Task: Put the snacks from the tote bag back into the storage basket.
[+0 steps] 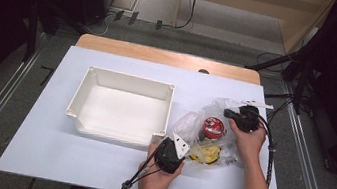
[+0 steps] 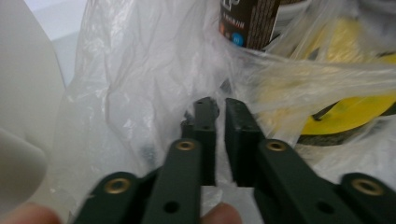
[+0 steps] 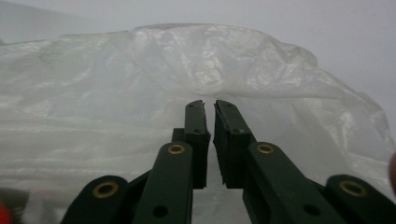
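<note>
A clear plastic bag (image 1: 203,116) lies crumpled on the white table right of centre. Inside it stands a dark can with a red lid (image 1: 213,128), with a yellow item (image 1: 205,153) in front of it. My left gripper (image 1: 189,147) sits at the bag's near left edge. In the left gripper view its jaws (image 2: 220,105) stand almost together, and the bag film (image 2: 140,70) bunches toward the tips, with the can (image 2: 254,21) and yellow item (image 2: 345,116) beyond. My right gripper (image 1: 229,113) is at the bag's far right edge, its jaws (image 3: 209,105) nearly together against the film (image 3: 140,70).
An empty white bin (image 1: 128,79) stands to the left of the bag, its near right corner close to my left hand. The table's right edge runs just beyond my right hand. Cables trail from both grippers toward me.
</note>
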Demonstrator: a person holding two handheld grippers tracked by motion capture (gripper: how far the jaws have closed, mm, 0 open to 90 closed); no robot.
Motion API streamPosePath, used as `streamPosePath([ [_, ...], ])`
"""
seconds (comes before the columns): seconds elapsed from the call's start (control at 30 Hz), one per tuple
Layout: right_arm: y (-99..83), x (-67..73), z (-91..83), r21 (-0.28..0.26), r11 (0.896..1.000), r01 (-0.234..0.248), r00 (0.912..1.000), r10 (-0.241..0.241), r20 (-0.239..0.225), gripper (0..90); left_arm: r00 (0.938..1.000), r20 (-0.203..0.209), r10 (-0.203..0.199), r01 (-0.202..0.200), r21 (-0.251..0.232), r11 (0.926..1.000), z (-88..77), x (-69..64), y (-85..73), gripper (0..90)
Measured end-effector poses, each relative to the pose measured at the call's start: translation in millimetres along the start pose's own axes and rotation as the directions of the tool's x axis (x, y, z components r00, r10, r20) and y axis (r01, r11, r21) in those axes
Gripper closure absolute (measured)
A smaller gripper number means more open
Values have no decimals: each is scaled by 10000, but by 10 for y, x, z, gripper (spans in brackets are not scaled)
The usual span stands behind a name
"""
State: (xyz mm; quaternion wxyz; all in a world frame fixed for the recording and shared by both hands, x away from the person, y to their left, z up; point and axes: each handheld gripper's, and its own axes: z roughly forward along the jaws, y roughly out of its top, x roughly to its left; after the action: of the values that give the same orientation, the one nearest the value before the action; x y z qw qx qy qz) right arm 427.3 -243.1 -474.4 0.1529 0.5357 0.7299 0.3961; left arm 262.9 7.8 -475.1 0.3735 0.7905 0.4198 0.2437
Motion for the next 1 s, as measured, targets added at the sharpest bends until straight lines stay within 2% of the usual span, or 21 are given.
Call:
streamPosePath([
  [0.07, 10, 29, -100, -374, 9993, 25, 9998, -33, -195, 809, 9999, 37, -155, 156, -134, 9998, -26, 21, 2, 689],
  [0.17, 8, 78, -312, -1112, 9938, -67, 9988, 13, -488, 756, 9996, 173, -206, 210, -276, 9994, -67, 47, 23, 616],
  [0.27, -68, 132, -541, -1681, 9858, -13, 9990, -63, -446, 747, 9988, 446, -192, 217, -555, 9982, -124, 55, 47, 562],
  [0.33, -137, 159, -653, -1838, 9829, 105, 9988, -191, -452, 739, 9969, 728, -286, 341, -758, 9965, -178, 69, 64, 543],
  [0.43, -281, 184, -818, -1997, 9798, -18, 9987, -86, -511, 718, 9938, 1047, -380, 477, -921, 9946, -245, 107, 77, 528],
  [0.53, -452, 193, -949, -2166, 9763, -37, 9998, -3, -184, 663, 9909, 1271, -435, 579, -1122, 9920, -318, 150, 71, 514],
  [0.63, -650, 187, -1019, -2261, 9741, -54, 10000, 60, 22, 625, 9870, 1461, -673, 857, -1234, 9886, -378, 219, 43, 482],
  [0.7, -707, 172, -1041, -2172, 9761, -5, 10000, -9, -61, 581, 9823, 1703, -785, 1014, -1308, 9862, -409, 273, 17, 467],
  [0.77, -729, 159, -1073, -2268, 9739, -120, 9999, 90, -142, 556, 9757, 1946, -1011, 1289, -1358, 9823, -437, 333, -12, 447],
  [0.83, -736, 165, -1079, -2279, 9733, -264, 9992, 188, -355, 523, 9744, 2022, -979, 1287, -1452, 9810, -465, 379, -37, 429],
  [0.93, -734, 211, -1050, -2191, 9757, -90, 9993, 5, -387, 505, 9776, 2032, -546, 887, -1625, 9827, -519, 403, -66, 410],
  [1.0, -726, 249, -1035, -2194, 9756, -87, 9990, -11, -444, 501, 9750, 2158, -529, 916, -1732, 9806, -559, 425, -82, 393],
])
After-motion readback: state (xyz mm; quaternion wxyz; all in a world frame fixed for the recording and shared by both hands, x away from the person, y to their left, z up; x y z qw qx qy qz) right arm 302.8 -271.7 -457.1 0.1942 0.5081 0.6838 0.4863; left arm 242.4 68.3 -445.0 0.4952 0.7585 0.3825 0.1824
